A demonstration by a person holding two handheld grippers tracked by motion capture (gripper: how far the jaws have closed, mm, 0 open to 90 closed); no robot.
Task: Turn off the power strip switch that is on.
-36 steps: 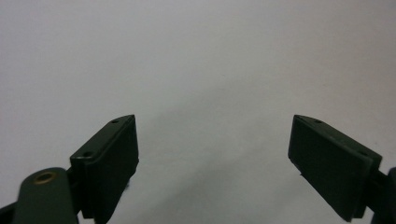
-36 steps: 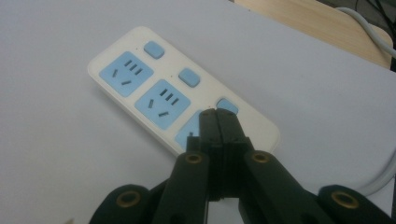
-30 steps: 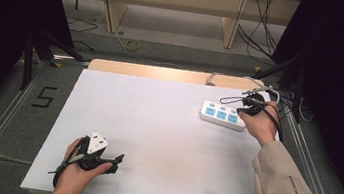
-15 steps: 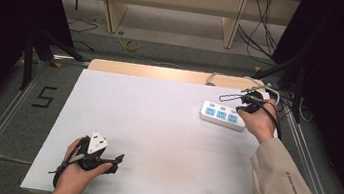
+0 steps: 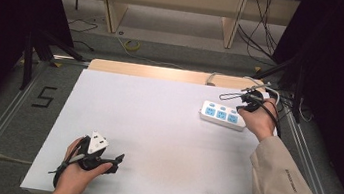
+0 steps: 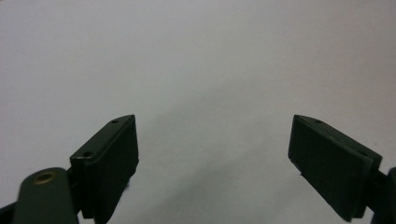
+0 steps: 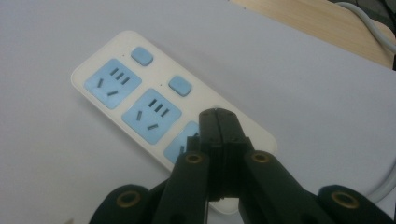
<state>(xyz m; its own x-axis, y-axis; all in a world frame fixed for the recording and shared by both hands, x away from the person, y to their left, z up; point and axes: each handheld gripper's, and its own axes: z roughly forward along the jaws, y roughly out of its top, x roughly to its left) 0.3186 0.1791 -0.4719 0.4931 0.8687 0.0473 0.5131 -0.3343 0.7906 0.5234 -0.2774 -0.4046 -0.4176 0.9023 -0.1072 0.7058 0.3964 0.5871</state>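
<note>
My two grippers sat far apart on the table [image 5: 164,141].
My left gripper [image 5: 119,159] lay at the near left; the power strip [image 5: 223,115] lay far right, under my right gripper [image 7: 217,122].

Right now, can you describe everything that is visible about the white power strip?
The power strip is a flat white plastic bar with rounded corners, three light blue sockets and small blue buttons beside them. It lies flat near the far right part of the white table. The shut right gripper is over the third socket, its jaws pressed together.
</note>
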